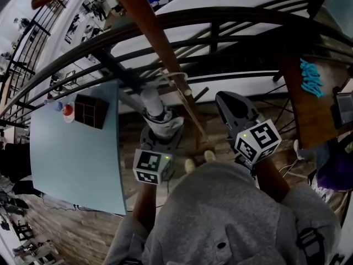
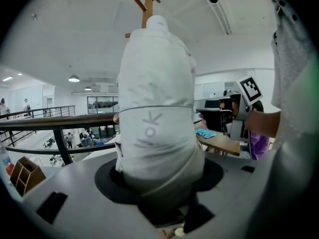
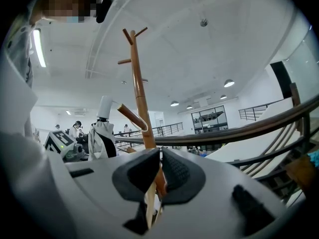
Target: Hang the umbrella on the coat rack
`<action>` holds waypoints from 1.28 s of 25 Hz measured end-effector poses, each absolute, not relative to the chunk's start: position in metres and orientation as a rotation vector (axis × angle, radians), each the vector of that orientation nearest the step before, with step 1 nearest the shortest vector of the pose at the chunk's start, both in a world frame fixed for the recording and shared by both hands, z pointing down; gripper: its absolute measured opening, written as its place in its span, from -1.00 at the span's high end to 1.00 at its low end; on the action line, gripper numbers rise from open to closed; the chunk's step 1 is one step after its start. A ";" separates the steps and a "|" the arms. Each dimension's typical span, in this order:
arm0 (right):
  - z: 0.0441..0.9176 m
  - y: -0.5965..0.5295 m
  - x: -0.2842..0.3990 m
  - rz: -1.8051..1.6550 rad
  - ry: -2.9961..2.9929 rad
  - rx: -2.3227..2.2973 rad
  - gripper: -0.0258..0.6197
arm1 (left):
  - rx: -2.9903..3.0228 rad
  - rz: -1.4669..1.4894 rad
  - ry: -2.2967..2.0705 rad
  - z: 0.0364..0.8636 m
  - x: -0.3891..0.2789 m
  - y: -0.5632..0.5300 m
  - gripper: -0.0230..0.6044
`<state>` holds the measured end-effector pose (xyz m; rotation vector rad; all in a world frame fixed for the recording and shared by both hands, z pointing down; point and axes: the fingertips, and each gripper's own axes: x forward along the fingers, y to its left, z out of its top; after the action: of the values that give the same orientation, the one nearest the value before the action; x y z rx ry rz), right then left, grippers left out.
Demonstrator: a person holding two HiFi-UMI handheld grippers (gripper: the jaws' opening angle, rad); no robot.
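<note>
Wood-plank flooring [image 1: 66,225] runs beneath a mezzanine edged by a dark curved railing [image 1: 231,16], with a lower hall and distant people beyond it. At the left of the head view a pale blue tabletop [image 1: 77,164] carries a dark wooden compartment box [image 1: 91,110] and a small red-topped object [image 1: 67,109]. A brown desk [image 1: 309,109] at the right holds something teal [image 1: 310,75]. The wooden coat rack [image 3: 138,93] stands by the railing, its slanted pegs branching off near the top. A thin pale loop [image 3: 142,125] sits round one lower peg; whether it belongs to the umbrella cannot be told. The folded white umbrella [image 2: 157,108] is in the left tongs [image 2: 159,183], which are clamped wide around its bunched fabric. It stands roughly upright with its white cylindrical end on top. In the head view it is just left of the rack's pole, near that lower peg, and no contact with the rack shows. The right tongs [image 3: 160,176] are drawn almost together and hold nothing. Only a slim slit is left between their ribbed pads [image 3: 174,171], and the rack's pole shows through it farther off. These tongs are held on the other side of the pole, apart from it and from the umbrella. The person's grey sweatshirt [image 1: 220,214] fills the lower part of the head view.
</note>
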<state>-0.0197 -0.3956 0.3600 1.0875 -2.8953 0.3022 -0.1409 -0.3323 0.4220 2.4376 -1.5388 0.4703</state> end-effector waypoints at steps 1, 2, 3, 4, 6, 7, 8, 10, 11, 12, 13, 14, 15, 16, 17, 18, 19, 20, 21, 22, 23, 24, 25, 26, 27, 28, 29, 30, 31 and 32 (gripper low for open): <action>0.360 -0.396 -0.019 0.300 -2.895 1.092 0.83 | 2.436 0.469 -1.530 0.425 -0.139 -0.333 0.09; 0.360 -0.396 -0.018 0.301 -2.893 1.096 0.83 | 2.434 0.468 -1.522 0.428 -0.138 -0.334 0.09; 0.359 -0.395 -0.018 0.303 -2.889 1.101 0.83 | 2.428 0.468 -1.514 0.432 -0.137 -0.335 0.09; 0.359 -0.394 -0.018 0.306 -2.882 1.105 0.83 | 2.421 0.464 -1.507 0.436 -0.137 -0.335 0.09; 0.359 -0.392 -0.020 0.309 -2.872 1.110 0.82 | 2.405 0.449 -1.493 0.445 -0.139 -0.335 0.09; 0.361 -0.391 -0.021 0.310 -2.868 1.112 0.83 | 2.398 0.446 -1.487 0.450 -0.140 -0.335 0.09; 0.362 -0.390 -0.022 0.312 -2.864 1.114 0.83 | 2.393 0.448 -1.483 0.456 -0.141 -0.335 0.09; 0.365 -0.388 -0.024 0.317 -2.856 1.116 0.83 | 2.384 0.467 -1.474 0.467 -0.144 -0.334 0.09; 0.366 -0.387 -0.025 0.317 -2.852 1.115 0.83 | 2.381 0.477 -1.469 0.473 -0.145 -0.334 0.09; 0.367 -0.387 -0.025 0.317 -2.847 1.114 0.83 | 2.376 0.486 -1.463 0.480 -0.146 -0.333 0.09; 0.368 -0.386 -0.026 0.317 -2.842 1.114 0.83 | 2.371 0.493 -1.457 0.486 -0.146 -0.332 0.09; 0.369 -0.386 -0.027 0.318 -2.838 1.114 0.82 | 2.364 0.500 -1.451 0.493 -0.147 -0.331 0.09; 0.370 -0.385 -0.027 0.320 -2.833 1.115 0.83 | 2.355 0.507 -1.447 0.500 -0.147 -0.331 0.09; 0.371 -0.385 -0.027 0.324 -2.830 1.117 0.83 | 2.346 0.514 -1.442 0.506 -0.147 -0.330 0.09; 0.372 -0.384 -0.027 0.327 -2.827 1.119 0.83 | 2.338 0.519 -1.438 0.512 -0.147 -0.330 0.09; 0.374 -0.383 -0.026 0.328 -2.822 1.121 0.83 | 2.331 0.523 -1.434 0.518 -0.147 -0.330 0.09; 0.375 -0.383 -0.026 0.326 -2.817 1.123 0.83 | 2.325 0.525 -1.430 0.524 -0.147 -0.330 0.09; 0.376 -0.382 -0.025 0.324 -2.811 1.125 0.83 | 2.321 0.528 -1.426 0.529 -0.146 -0.330 0.09; 0.377 -0.381 -0.024 0.322 -2.806 1.127 0.83 | 2.319 0.534 -1.421 0.535 -0.146 -0.331 0.09; 0.378 -0.381 -0.023 0.323 -2.801 1.131 0.83 | 2.318 0.546 -1.416 0.541 -0.145 -0.332 0.09; 0.379 -0.381 -0.021 0.325 -2.794 1.137 0.83 | 2.317 0.562 -1.409 0.547 -0.144 -0.332 0.09; 0.379 -0.380 -0.019 0.329 -2.787 1.144 0.83 | 2.315 0.581 -1.401 0.553 -0.143 -0.332 0.09; 0.379 -0.380 -0.017 0.331 -2.781 1.150 0.83 | 2.311 0.598 -1.391 0.559 -0.141 -0.331 0.09; 0.379 -0.379 -0.015 0.332 -2.777 1.155 0.82 | 2.306 0.611 -1.381 0.564 -0.139 -0.331 0.09; 0.379 -0.379 -0.014 0.331 -2.773 1.159 0.83 | 2.301 0.619 -1.374 0.570 -0.138 -0.331 0.09; 0.379 -0.379 -0.013 0.329 -2.770 1.163 0.83 | 2.296 0.625 -1.368 0.575 -0.137 -0.332 0.09; 0.379 -0.379 -0.013 0.328 -2.769 1.166 0.83 | 2.290 0.632 -1.364 0.580 -0.137 -0.332 0.09; 0.381 -0.378 -0.013 0.326 -2.768 1.168 0.83 | 2.284 0.639 -1.360 0.585 -0.138 -0.332 0.09; 0.382 -0.377 -0.013 0.323 -2.768 1.169 0.83 | 2.279 0.645 -1.356 0.590 -0.138 -0.331 0.09; 0.384 -0.376 -0.013 0.321 -2.765 1.171 0.83 | 2.275 0.649 -1.352 0.595 -0.138 -0.330 0.09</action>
<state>-0.0130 -0.3762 0.3837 1.1713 -2.7648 0.3211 -0.1384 -0.3302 0.5949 2.2751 -1.3520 0.6493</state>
